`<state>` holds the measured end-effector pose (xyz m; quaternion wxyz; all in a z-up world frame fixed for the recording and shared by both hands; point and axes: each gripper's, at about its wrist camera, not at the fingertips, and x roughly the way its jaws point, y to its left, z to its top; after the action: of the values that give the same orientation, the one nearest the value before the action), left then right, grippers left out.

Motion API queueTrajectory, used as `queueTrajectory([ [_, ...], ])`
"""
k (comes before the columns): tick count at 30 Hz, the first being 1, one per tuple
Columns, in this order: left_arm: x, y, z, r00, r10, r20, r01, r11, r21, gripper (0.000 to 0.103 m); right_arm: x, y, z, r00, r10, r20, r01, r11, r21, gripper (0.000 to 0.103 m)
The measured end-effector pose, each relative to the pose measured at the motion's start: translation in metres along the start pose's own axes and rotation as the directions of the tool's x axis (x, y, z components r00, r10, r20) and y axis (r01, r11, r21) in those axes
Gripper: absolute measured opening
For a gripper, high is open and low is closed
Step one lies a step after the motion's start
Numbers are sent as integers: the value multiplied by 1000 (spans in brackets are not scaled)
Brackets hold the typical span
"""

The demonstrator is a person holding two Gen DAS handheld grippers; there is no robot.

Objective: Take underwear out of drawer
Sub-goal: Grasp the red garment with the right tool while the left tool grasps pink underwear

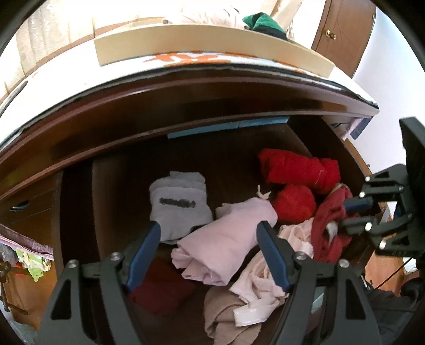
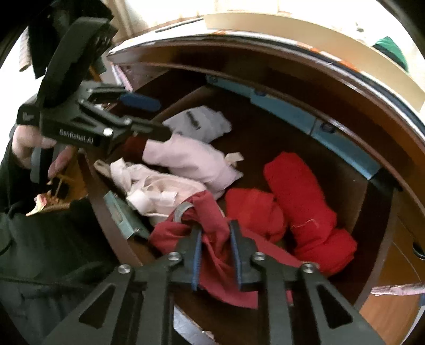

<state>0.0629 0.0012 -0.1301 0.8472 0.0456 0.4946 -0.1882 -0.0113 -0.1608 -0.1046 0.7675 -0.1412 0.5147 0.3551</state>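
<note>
1. Underwear [image 2: 212, 238]: a dark red piece with a grey band lies at the front edge of the open drawer [image 2: 353, 281], on the side of the right gripper. Its cloth is bunched up and part of it stands higher than the pile.
2. The right gripper [image 2: 213, 238] points steeply down into the drawer. Its two blue pads are clenched on a fold of this dark red underwear, and the cloth fills the gap between them.
3. Just beside this piece, toward the back, lie two bright red rolls [image 2: 305, 201], one small and one long, touching each other.
4. On the other side is a crumpled pale pink garment [image 2: 156, 191] with white trim, and behind it a folded light pink bundle [image 2: 196, 164].
5. A grey folded piece [image 1: 180, 201] with a dark printed mark lies further back, near the middle of the drawer.
6. The left gripper [image 1: 209, 238] hangs above the light pink bundle with its jaws released and wide apart; nothing is between the pads.
7. A dark maroon folded cloth [image 1: 162, 289] lies below the left gripper, at the front of the drawer.
8. In the right wrist view, a person's hand [image 2: 34, 148] holds the handle of the left gripper.
9. On top of the furniture stands a cream board [image 1: 212, 45], with a green cloth [image 1: 263, 24] behind it.
</note>
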Motion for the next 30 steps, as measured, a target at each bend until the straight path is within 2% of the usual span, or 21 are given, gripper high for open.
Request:
queueTrajectory([
  [5,8,-2,1,999,11,-34,-10,1000,23,76,-13,-22,3,997,-54,62,48,994,93,16],
  [8,14,-6,4,998,19,-62,-16,998,58,76,-19,-41,6,990,-118,75,106,983,149,16],
  [13,29,-18,10,992,3,-125,11,994,113,76,-11,-52,6,992,-112,66,99,980,173,17],
  [15,37,-24,12,986,6,-168,19,989,145,76,-7,-55,6,990,-125,60,112,975,190,30],
  [16,39,-26,13,984,8,-180,20,988,152,76,-4,-55,7,989,-134,53,122,974,192,47],
  [17,42,-27,13,981,12,-193,19,987,160,76,-3,-56,6,988,-143,50,131,972,193,56],
  [20,50,-27,17,974,26,-224,16,983,181,75,-6,-57,6,989,-138,56,125,973,194,58],
  [23,56,-25,20,969,24,-247,22,983,181,65,-13,-54,5,990,-125,66,112,978,174,58],
  [25,58,-26,21,967,19,-253,29,982,184,51,-19,-51,2,991,-113,68,101,983,153,58],
  [27,61,-31,19,966,25,-259,31,976,213,44,-19,-45,2,993,-98,64,88,987,133,58],
  [30,64,-38,17,963,31,-267,38,968,248,42,-14,-38,0,996,-86,35,83,993,89,62],
])
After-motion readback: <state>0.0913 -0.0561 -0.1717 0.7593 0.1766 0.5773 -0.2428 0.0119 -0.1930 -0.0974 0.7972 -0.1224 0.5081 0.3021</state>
